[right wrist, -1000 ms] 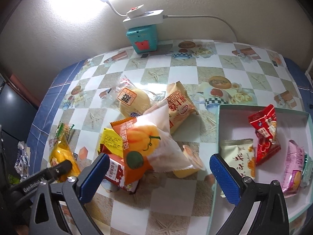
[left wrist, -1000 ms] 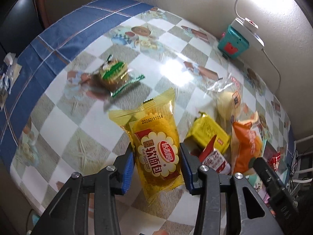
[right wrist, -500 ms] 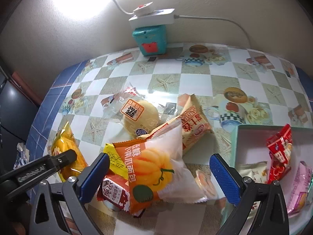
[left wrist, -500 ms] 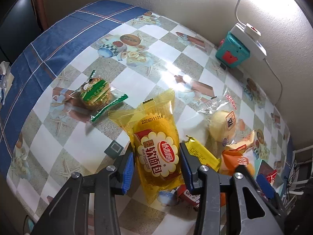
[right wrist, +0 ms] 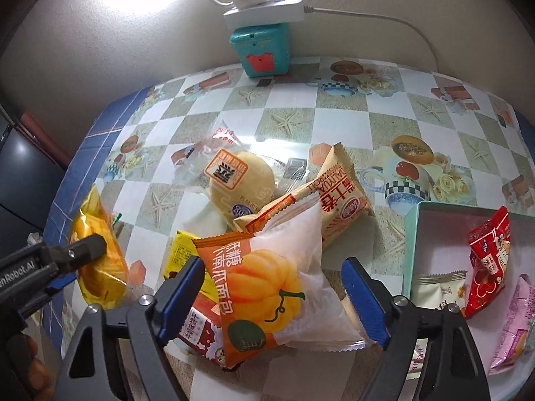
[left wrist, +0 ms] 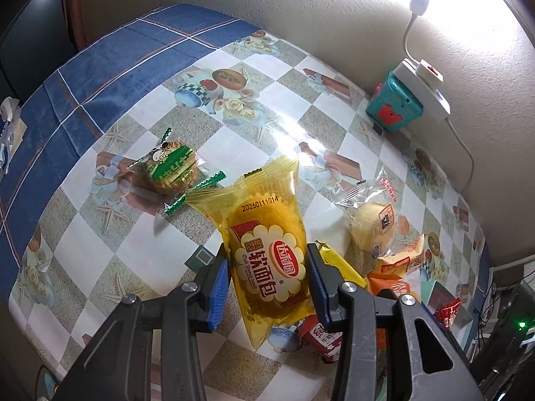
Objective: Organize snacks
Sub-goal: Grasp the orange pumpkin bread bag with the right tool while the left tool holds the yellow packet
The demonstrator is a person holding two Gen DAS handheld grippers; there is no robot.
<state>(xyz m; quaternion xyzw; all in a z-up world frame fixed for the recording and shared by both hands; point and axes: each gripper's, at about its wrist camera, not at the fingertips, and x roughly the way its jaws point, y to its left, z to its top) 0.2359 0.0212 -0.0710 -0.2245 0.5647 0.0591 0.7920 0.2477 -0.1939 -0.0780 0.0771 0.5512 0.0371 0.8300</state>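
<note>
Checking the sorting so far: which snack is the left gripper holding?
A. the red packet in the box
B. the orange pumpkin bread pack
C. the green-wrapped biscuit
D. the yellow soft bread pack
D: the left gripper is clamped on the yellow soft bread pack.

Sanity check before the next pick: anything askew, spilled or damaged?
Nothing spilled or torn. The loose snacks overlap in a heap: the pumpkin bread pack lies tilted across others, beside the box. One biscuit pack lies apart.
</note>
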